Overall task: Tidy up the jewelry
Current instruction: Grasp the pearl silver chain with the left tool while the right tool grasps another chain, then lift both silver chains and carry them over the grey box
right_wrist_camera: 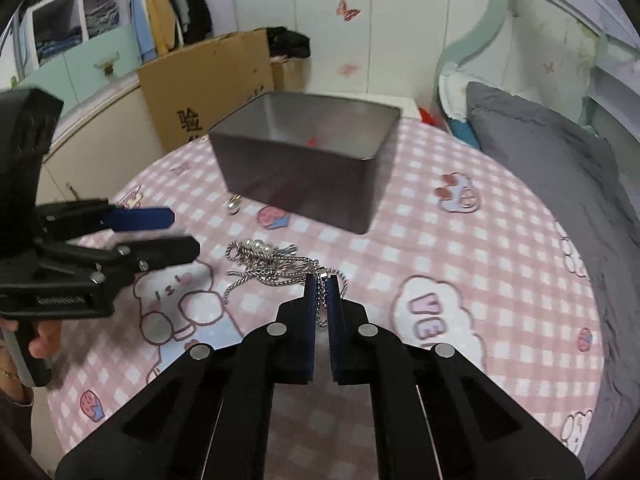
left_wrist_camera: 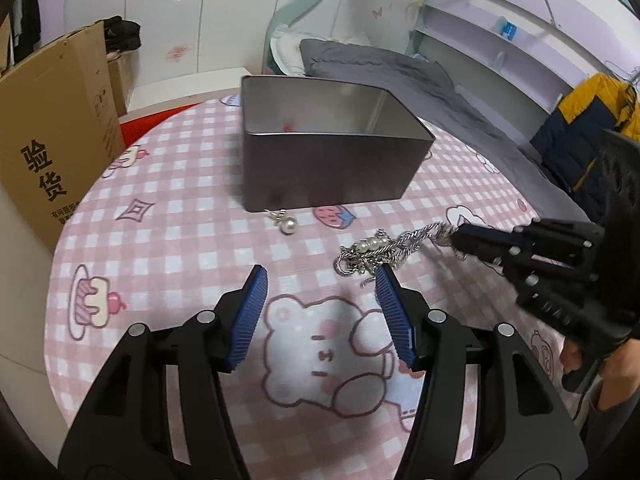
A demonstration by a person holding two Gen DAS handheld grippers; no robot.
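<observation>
Tangled silver chain — pearl earring beside tin.

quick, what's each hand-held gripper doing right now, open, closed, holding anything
Left hand-held gripper: open, holding nothing.
Right hand-held gripper: closed on the silver chain.

A round table fills the foreground, covered by a pink-and-white checked cloth printed with cartoon bears and cakes. At ten o'clock from it stands a tall cardboard box with black printed characters. White wall panels with pink butterfly stickers run behind at twelve o'clock. A bed with a grey duvet lies at two o'clock, beneath pale lilac shelves. In the right wrist view, clothes hang on a rail at eleven o'clock beside cubby shelves. Lighting is even and soft.
</observation>
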